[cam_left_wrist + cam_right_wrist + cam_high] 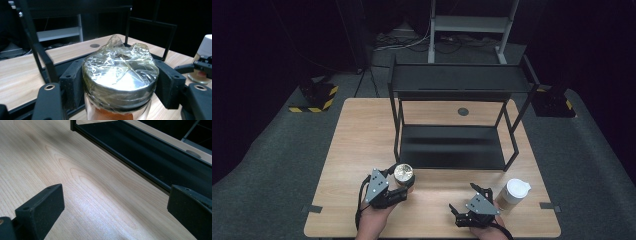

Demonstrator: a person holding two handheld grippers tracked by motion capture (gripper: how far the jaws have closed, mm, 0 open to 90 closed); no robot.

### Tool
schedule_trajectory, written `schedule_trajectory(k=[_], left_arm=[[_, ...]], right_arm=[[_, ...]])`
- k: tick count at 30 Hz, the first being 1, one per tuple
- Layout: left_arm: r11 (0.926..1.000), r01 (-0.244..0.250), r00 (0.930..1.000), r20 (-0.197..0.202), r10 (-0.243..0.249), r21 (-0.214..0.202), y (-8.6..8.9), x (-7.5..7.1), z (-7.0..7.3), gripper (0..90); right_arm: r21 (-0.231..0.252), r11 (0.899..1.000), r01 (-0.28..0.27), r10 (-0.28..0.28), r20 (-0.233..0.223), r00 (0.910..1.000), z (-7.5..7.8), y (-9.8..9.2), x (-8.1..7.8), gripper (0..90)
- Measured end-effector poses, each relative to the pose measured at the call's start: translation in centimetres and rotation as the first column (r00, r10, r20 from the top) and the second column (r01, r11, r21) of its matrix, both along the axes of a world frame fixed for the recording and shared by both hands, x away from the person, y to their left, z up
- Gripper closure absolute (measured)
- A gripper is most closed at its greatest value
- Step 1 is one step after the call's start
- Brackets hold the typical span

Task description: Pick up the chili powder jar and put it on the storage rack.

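Note:
A glass jar with a silver lid wrapped in clear film sits in my left gripper, near the front left of the black shelf rack. In the left gripper view the jar stands upright between both jaws, which press on its sides just under the lid. My right gripper rests low over the wooden table at the front right. In the right gripper view its fingers stand wide apart with bare wood between them.
A second jar with a white lid stands just right of the right gripper and appears at the far right as the white-lidded jar. The two-tier rack fills the table's back half. A round cable hole lies behind it.

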State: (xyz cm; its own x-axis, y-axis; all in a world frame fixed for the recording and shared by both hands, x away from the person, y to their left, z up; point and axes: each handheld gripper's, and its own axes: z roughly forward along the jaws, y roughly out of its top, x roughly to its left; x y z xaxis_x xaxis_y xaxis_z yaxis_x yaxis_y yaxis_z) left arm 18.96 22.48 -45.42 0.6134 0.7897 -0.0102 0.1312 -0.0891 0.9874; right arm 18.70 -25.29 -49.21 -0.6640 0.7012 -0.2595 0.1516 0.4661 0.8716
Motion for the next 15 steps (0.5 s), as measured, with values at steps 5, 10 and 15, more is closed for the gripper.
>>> schedule_trajectory(k=[5, 10, 15], left_arm=[[0.9999, 0.011, 0.9999, 0.013, -0.011, -0.010, -0.9, 0.6, 1.1, 33.3], [0.9996, 0.024, 0.9994, 0.025, -0.024, -0.014, -1.7, 1.3, 2.2, 33.2], [0.9993, 0.032, 0.9989, 0.034, -0.031, -0.019, -2.4, 2.1, 3.4, 33.2]], right_arm=[[0.003, 1.000, -0.002, 0.002, 0.001, 1.0000, 0.0, -0.1, 0.0, 0.0], [0.002, 1.000, -0.002, 0.002, 0.000, 1.0000, 0.0, -0.1, 0.0, 0.0], [0.008, 1.000, -0.003, 0.003, -0.002, 1.0000, 0.0, -0.1, 0.0, 0.0]])
